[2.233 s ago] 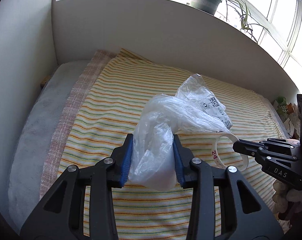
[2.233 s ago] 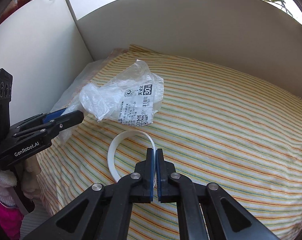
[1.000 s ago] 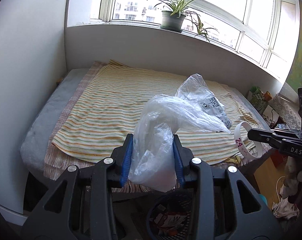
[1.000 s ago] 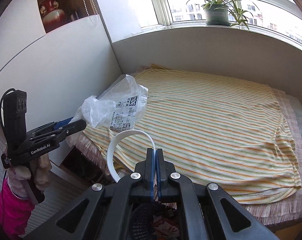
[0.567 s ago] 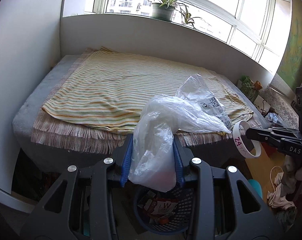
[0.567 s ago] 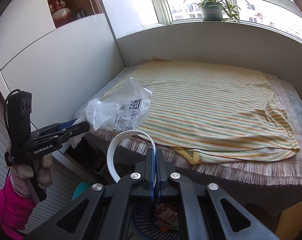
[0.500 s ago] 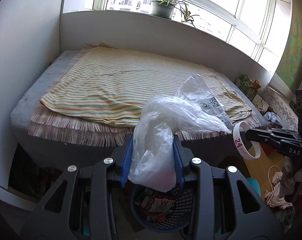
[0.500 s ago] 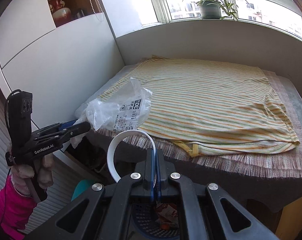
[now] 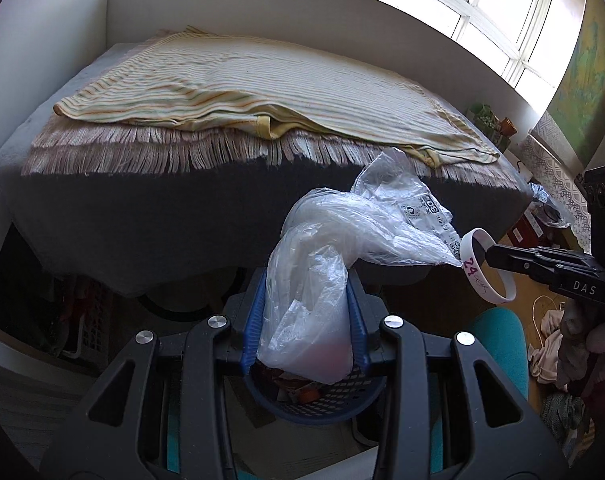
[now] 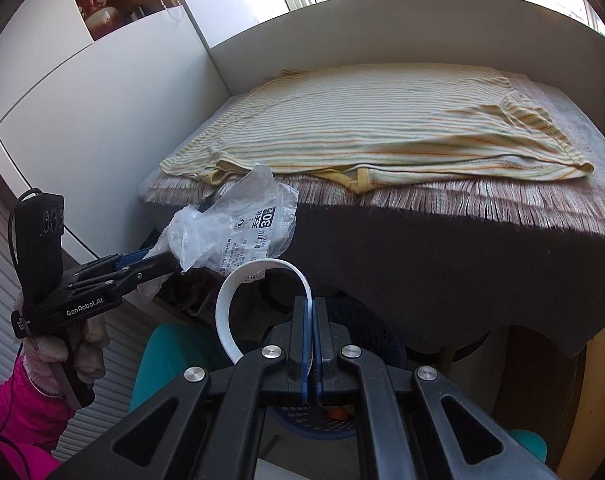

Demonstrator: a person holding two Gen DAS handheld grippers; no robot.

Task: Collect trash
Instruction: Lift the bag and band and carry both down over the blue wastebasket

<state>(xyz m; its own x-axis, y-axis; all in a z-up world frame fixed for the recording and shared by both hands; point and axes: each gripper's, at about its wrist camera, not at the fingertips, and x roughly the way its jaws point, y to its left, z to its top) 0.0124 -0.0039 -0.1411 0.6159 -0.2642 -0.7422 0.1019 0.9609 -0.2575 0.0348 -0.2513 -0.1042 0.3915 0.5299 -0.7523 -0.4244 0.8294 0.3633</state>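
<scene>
**Both grippers hold trash in front of the bed**

The right gripper (image 10: pixel 309 332) is clamped on a white plastic ring (image 10: pixel 238 292), which arcs up and to the left of its blue pads. At the left, the left gripper (image 10: pixel 158 262) grips a crumpled clear plastic bag (image 10: pixel 238 228) with printed labels. A dark blue mesh basket (image 10: pixel 366 336) sits low behind the right gripper, under the bed's edge. A striped sheet (image 10: pixel 382 128) covers the bed. A pink sleeve (image 10: pixel 18 412) shows at lower left.
</scene>
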